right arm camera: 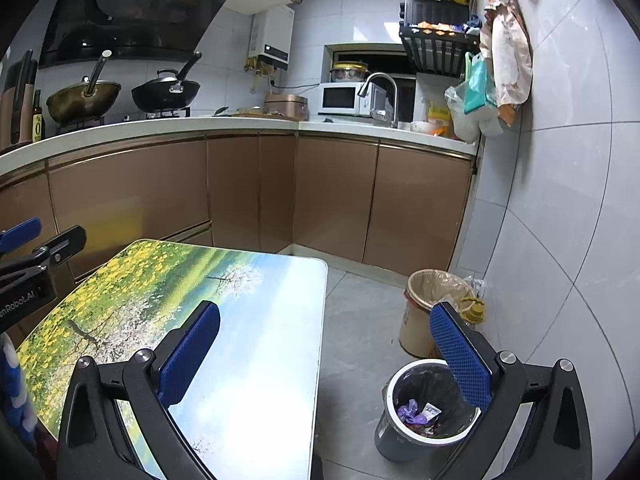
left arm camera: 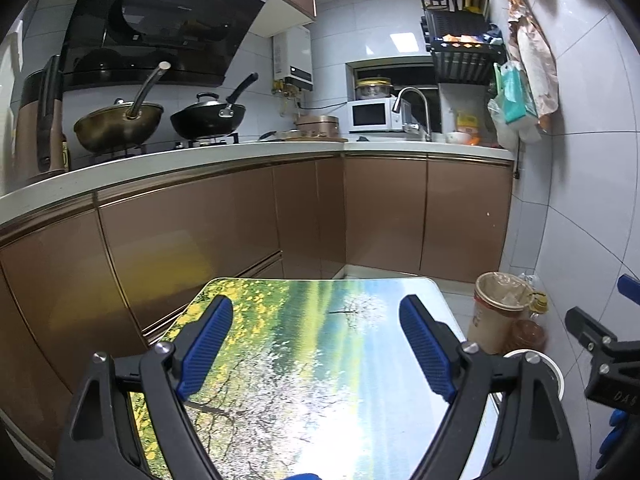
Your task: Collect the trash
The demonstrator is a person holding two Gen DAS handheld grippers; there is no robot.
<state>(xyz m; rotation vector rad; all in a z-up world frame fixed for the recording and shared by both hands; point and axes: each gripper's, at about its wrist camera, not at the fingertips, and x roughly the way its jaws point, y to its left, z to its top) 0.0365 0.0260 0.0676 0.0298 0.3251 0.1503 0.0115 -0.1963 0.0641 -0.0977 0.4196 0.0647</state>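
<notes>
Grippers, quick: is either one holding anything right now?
Left gripper: open, holding nothing.
Right gripper: open, holding nothing.

On my left tool (right arm camera: 24,264) I read "enRobot.AI" (start cut off); my right tool (left arm camera: 612,364) shows "DAS".

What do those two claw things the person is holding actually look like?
Each tool, left tool and right tool, is a black plastic frame with silver bolts at the joints and two flat fingers faced with ribbed blue rubber. White lettering is printed on the side of the left one's black body. No cables or sleeves show.
</notes>
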